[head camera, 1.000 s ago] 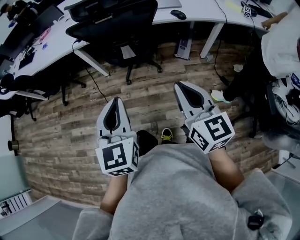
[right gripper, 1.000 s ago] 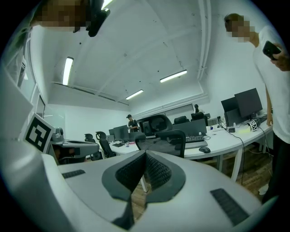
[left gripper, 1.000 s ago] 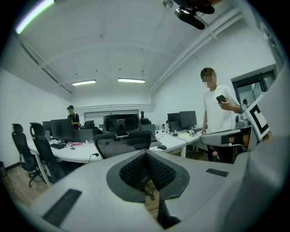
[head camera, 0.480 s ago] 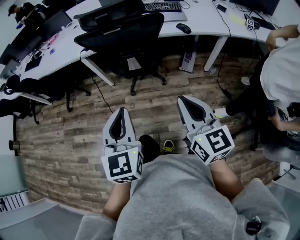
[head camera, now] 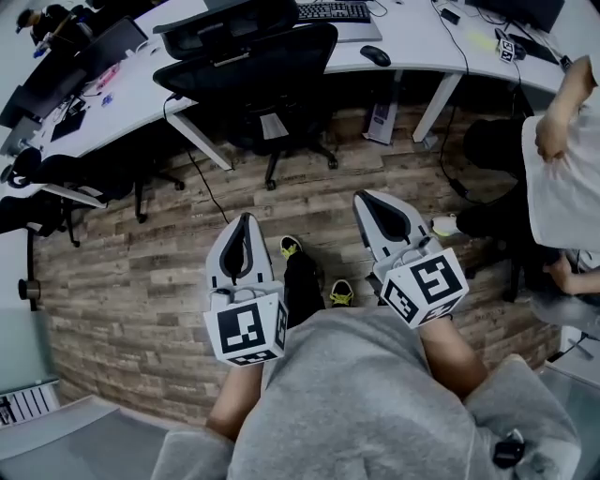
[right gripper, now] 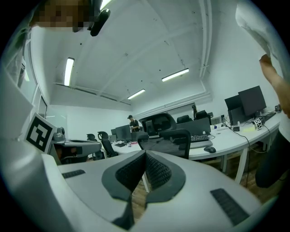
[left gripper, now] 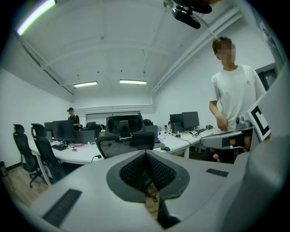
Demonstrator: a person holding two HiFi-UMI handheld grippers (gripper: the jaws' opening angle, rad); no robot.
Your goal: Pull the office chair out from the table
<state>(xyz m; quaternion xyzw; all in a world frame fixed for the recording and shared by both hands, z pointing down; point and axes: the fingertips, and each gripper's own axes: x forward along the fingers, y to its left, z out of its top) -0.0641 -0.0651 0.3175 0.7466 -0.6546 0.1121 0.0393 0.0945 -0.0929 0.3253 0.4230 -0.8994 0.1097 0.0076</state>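
Note:
A black mesh-backed office chair [head camera: 262, 66] stands pushed in at the white curved table [head camera: 412, 42], at the top of the head view. The same chair [left gripper: 126, 138] shows straight ahead in the left gripper view, and the chair [right gripper: 166, 138] again in the right gripper view. My left gripper [head camera: 246, 223] is shut and empty, held over the wooden floor well short of the chair. My right gripper [head camera: 364, 199] is shut and empty too, beside the left one and also apart from the chair.
A person in a white shirt [head camera: 562, 178] stands at the right, close to my right gripper. Other black chairs [head camera: 84, 183] stand at the left along a second desk. A keyboard [head camera: 328, 11] and mouse [head camera: 375, 56] lie on the table. My feet [head camera: 314, 277] are on the floor between the grippers.
The view has shifted a little, so the chair and table sit lower in the picture. My left foot has stepped forward. The person at the right has moved. Both grippers stay shut.

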